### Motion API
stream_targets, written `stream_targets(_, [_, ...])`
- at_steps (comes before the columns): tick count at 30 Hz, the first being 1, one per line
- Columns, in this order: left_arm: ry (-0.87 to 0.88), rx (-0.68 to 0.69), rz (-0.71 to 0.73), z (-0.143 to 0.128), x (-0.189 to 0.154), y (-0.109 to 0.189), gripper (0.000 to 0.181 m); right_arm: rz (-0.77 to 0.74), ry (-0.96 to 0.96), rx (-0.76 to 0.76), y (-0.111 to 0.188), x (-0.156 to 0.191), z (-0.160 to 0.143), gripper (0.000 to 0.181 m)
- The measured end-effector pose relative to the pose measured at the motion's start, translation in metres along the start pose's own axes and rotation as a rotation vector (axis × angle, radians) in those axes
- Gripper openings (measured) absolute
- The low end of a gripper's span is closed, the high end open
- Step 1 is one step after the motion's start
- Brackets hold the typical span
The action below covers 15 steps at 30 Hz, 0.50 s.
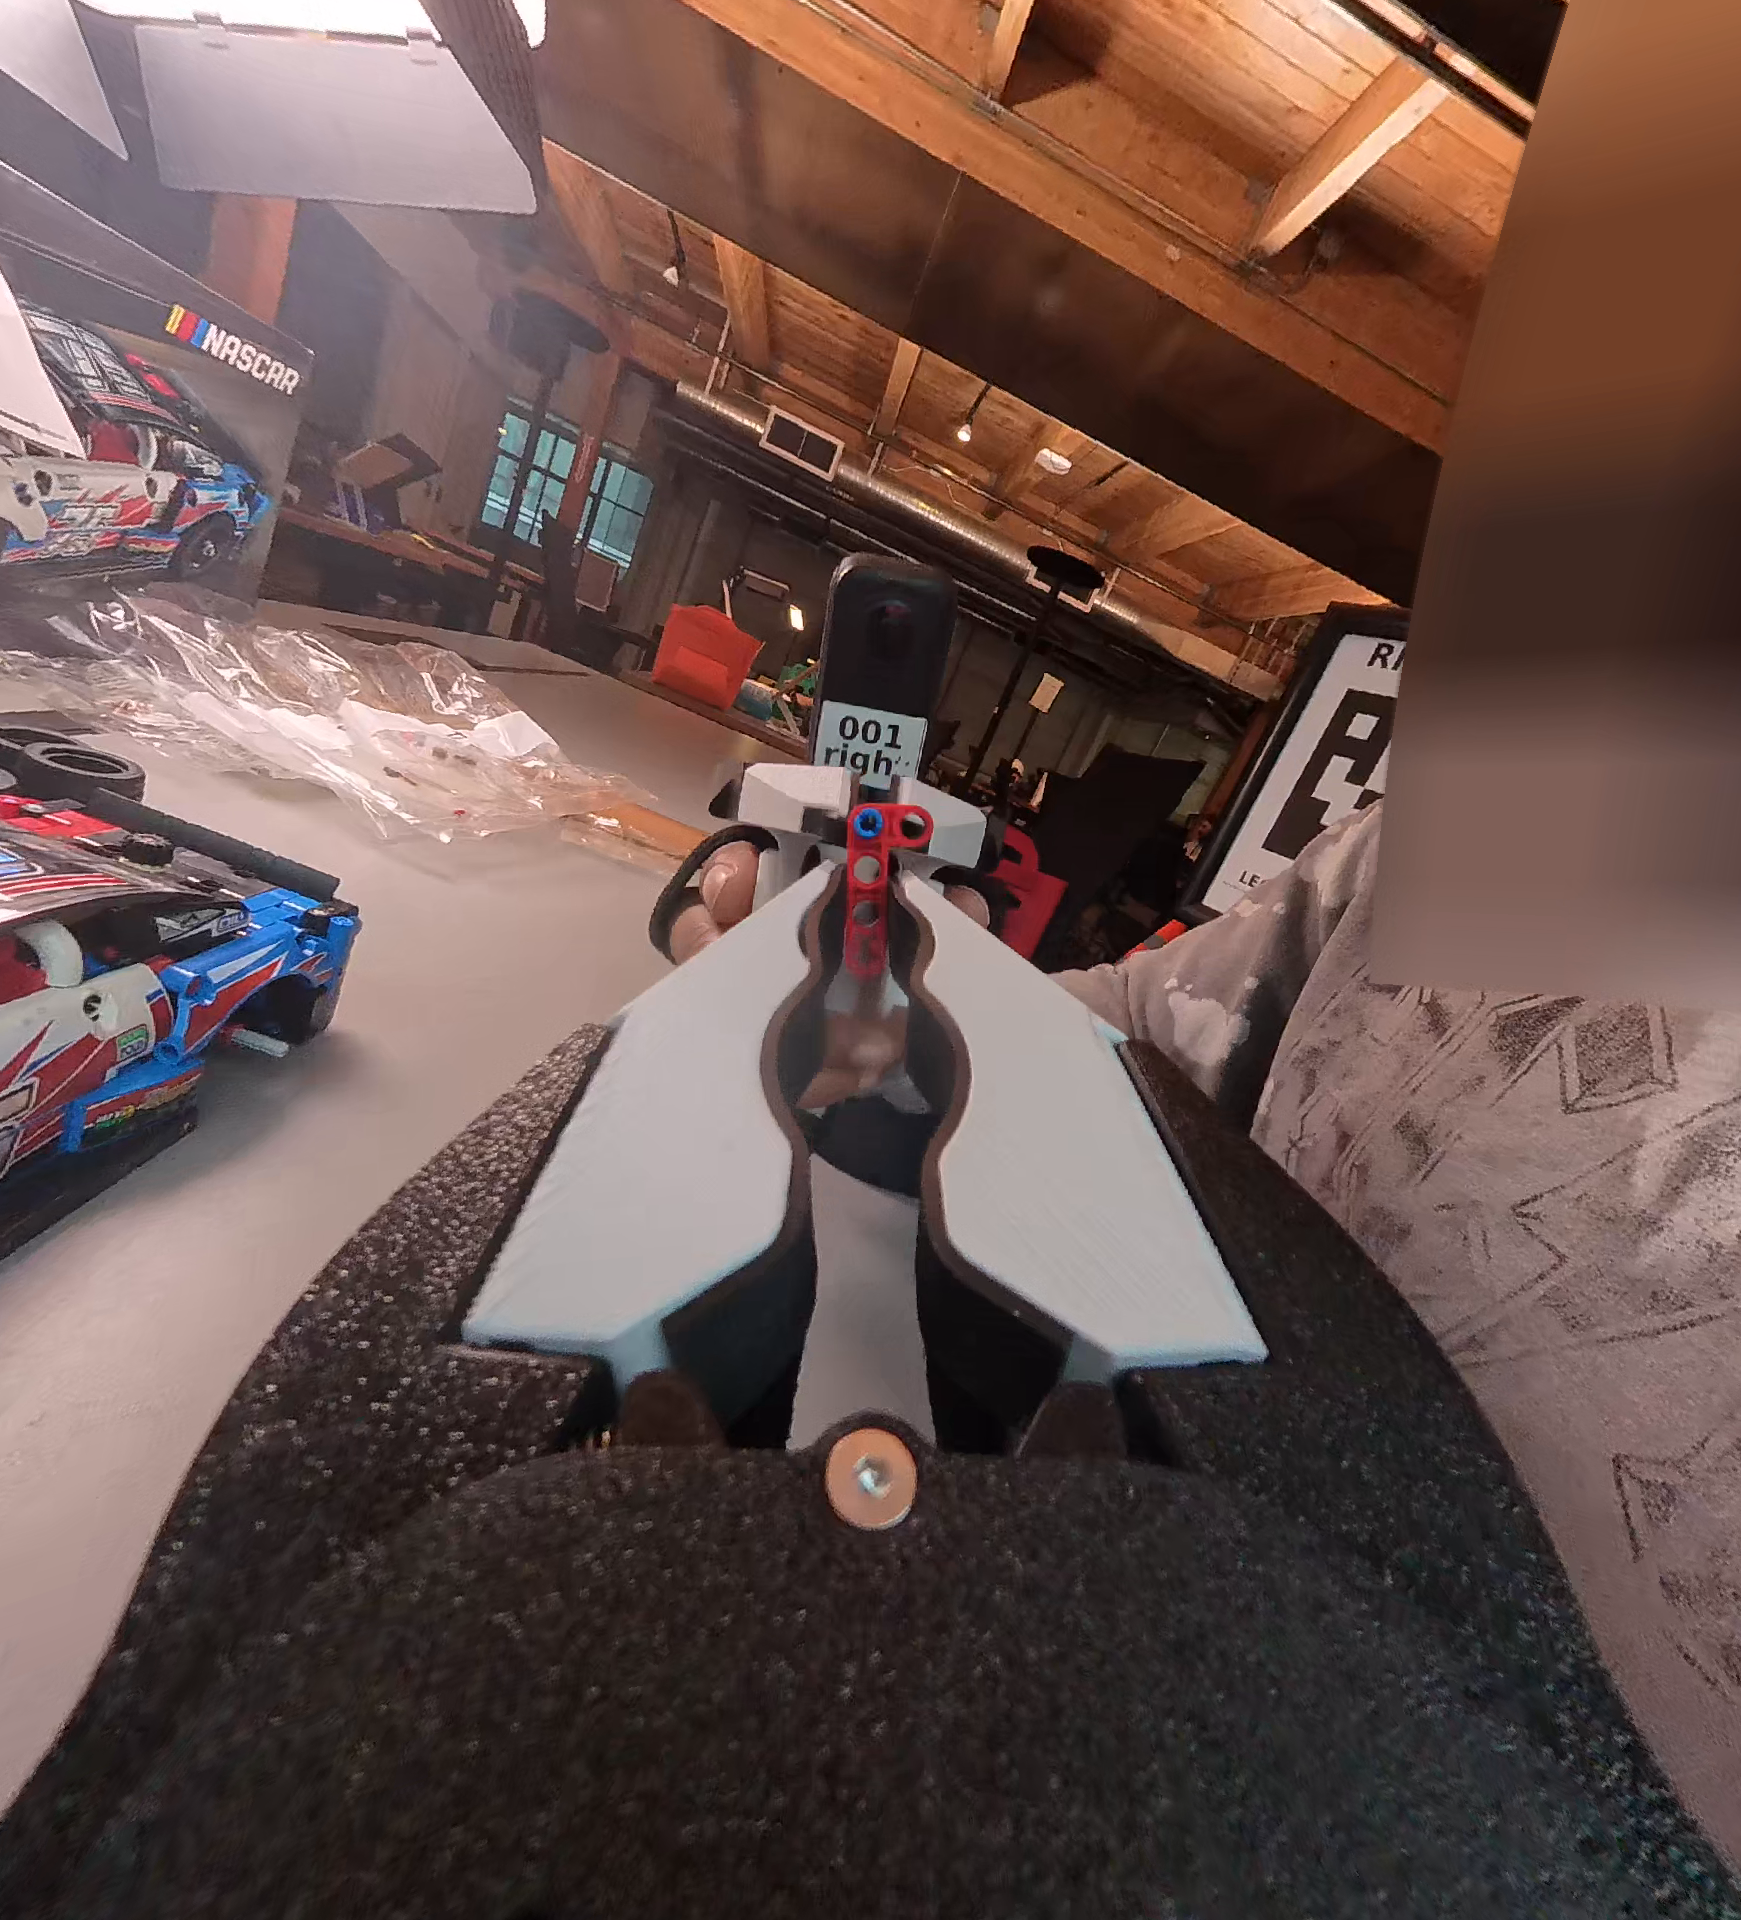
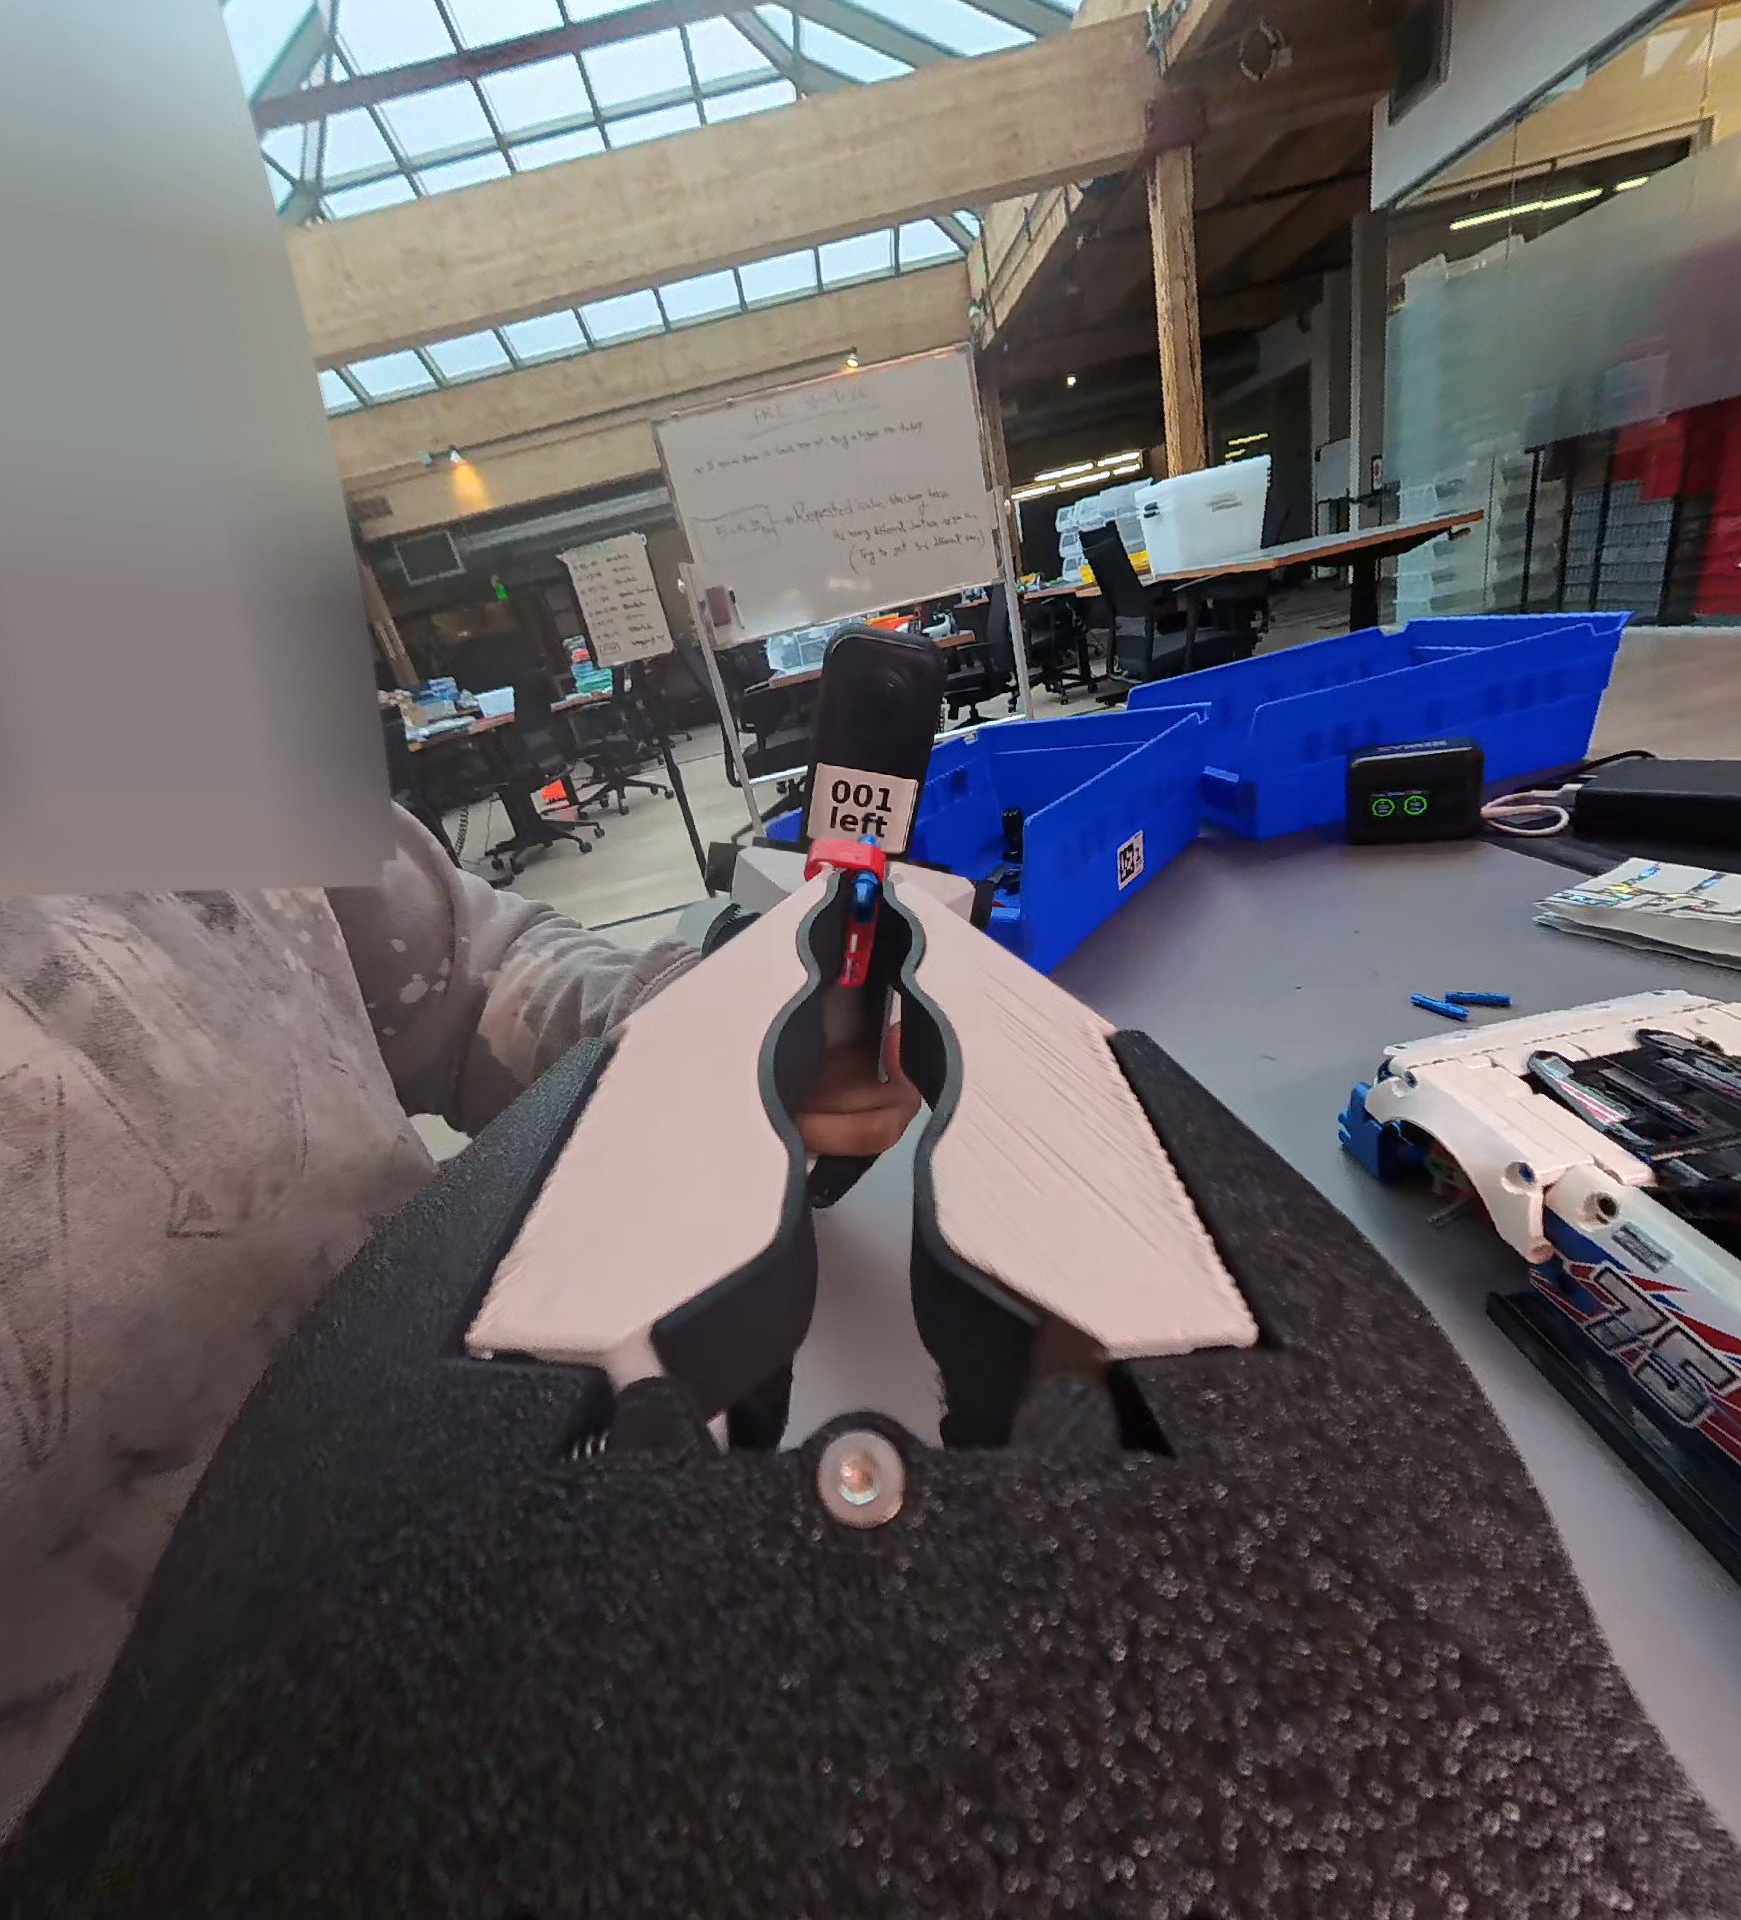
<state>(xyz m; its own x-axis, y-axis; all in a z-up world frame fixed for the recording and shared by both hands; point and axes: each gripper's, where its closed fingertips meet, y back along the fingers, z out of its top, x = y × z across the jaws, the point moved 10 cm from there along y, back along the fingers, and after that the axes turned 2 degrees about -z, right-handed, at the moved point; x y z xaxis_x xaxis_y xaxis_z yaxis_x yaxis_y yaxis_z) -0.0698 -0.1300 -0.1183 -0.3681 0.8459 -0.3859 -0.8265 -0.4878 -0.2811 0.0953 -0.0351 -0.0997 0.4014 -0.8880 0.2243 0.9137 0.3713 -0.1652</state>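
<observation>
My two grippers face each other above the grey table (image 1: 492, 966). My left gripper (image 1: 871, 883) is shut on the stem of a red T-shaped beam (image 1: 861, 909), which stands upright between its tips. A blue pin (image 1: 866, 824) sits in a hole of the beam's top bar. In the right wrist view, my right gripper (image 2: 853, 883) is closed at its tips on that blue pin (image 2: 866, 885), with the red beam (image 2: 853, 940) just behind. Each view shows the other gripper's black camera (image 2: 871, 707) straight ahead. A hand shows through the gap between the fingers.
A brick-built race car (image 1: 66, 1018) lies at the left, and at the right in the right wrist view (image 2: 1624, 1195). Black tyres (image 1: 14, 764), clear plastic bags (image 1: 326, 717) and the set's box (image 1: 118, 436) lie beyond it. Blue bins (image 2: 1261, 748), a booklet (image 2: 1697, 914) and loose blue pins (image 2: 1458, 1003) are on the table. Less than 4 cm separates the two grippers' tips. The brick-built race car (image 1: 66, 1018) is about equally far from each gripper, around 20 cm.
</observation>
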Motion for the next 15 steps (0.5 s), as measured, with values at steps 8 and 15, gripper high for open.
stream_targets(8, [-0.118,0.153,0.052,-0.0056,-0.0036,-0.0038,0.013,-0.008,0.149,0.122,0.0022,0.0068,-0.0013,0.003])
stream_targets(15, [-0.227,0.265,0.113,-0.0069,-0.0073,-0.0051,0.007,0.001,0.120,0.176,0.0021,0.0034,-0.0076,0.004])
